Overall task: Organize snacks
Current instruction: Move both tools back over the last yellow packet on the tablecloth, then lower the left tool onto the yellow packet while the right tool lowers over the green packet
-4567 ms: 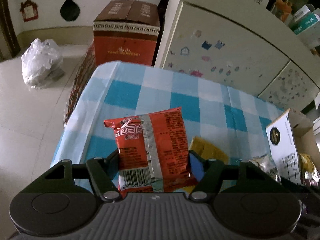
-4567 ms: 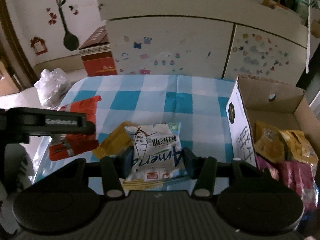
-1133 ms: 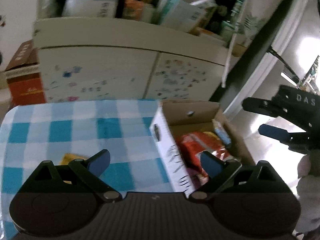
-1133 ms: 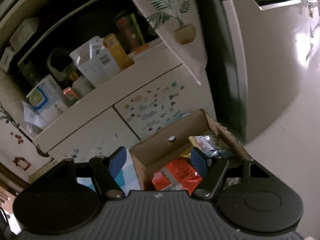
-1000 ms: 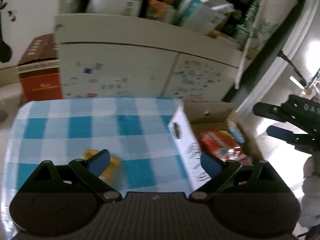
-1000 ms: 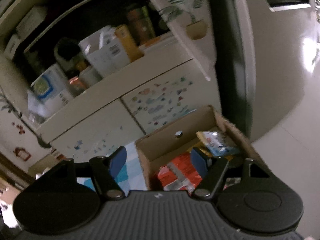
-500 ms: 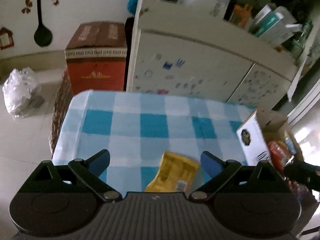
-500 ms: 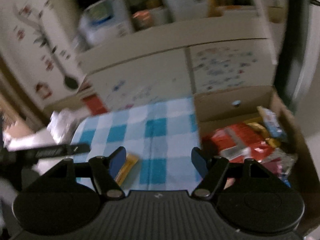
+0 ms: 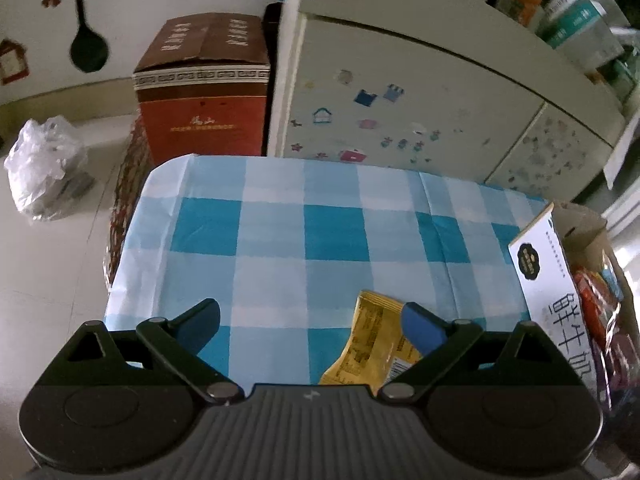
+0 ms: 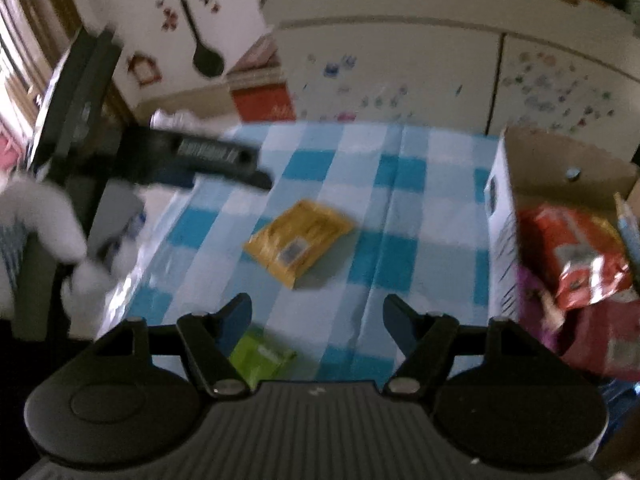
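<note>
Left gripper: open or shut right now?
Open. The left gripper has its blue pads spread wide with nothing between them; the yellow packet lies flat on the checked cloth beneath.

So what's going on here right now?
Snacks are being sorted off the checked tablecloth into the cardboard box on its right. Both grippers are open and empty: the left gripper hangs above the yellow snack packet, the right gripper near a green packet. A red packet lies in the box.
</note>
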`<action>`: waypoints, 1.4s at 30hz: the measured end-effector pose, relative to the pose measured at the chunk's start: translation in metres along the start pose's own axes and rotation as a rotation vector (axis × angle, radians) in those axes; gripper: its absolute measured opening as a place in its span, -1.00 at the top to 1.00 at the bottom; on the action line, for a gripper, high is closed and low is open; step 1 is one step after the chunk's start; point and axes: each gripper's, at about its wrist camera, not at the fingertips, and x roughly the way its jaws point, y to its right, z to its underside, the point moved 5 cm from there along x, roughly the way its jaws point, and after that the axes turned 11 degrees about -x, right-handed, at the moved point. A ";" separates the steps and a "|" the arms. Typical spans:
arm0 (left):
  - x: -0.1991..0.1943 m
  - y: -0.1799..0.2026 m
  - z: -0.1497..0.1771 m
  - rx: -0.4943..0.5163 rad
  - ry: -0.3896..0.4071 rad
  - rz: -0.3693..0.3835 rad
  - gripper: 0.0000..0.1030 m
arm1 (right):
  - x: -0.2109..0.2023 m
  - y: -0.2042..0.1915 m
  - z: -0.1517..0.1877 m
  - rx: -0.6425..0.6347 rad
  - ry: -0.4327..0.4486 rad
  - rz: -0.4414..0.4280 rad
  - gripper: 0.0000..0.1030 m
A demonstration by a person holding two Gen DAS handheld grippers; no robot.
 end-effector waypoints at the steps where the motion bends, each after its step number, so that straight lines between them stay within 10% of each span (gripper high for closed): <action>1: 0.002 0.001 0.001 0.015 -0.005 0.003 -0.93 | 0.004 -0.005 0.004 -0.011 -0.020 -0.006 -0.43; 16: 0.026 0.021 0.018 0.139 -0.085 0.027 -0.93 | 0.045 -0.062 0.053 0.156 -0.141 0.014 -0.58; 32: 0.047 0.033 0.032 0.288 -0.118 0.014 -0.93 | 0.061 -0.093 0.048 -0.009 -0.096 0.159 -0.64; 42: 0.044 0.037 0.032 0.305 -0.095 0.033 -0.92 | 0.055 -0.062 0.041 0.035 -0.084 0.192 -0.27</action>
